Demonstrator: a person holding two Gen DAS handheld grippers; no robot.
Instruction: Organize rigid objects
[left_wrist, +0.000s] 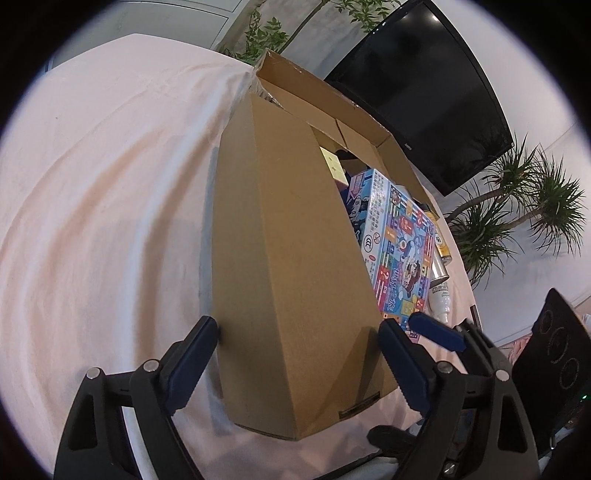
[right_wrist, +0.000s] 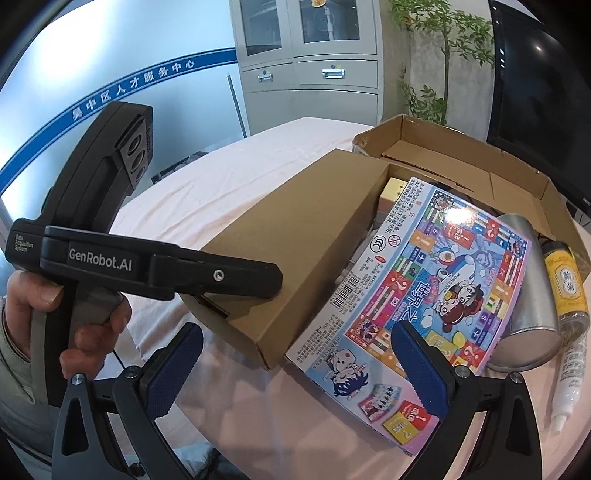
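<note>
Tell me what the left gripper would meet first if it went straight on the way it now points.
Most likely the cardboard box flap: it already sits between the left gripper's wide-set fingers, apparently untouched. Depth is uncertain through the fisheye.

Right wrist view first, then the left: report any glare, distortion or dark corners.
Right wrist view: a white glare spot washes out part of the board game box, the window wall behind is overexposed, and straight lines such as the cabinet bow. Left wrist view: a black fisheye ring fills the corners, the cardboard box looks stretched, and the tablecloth is evenly lit.
</note>
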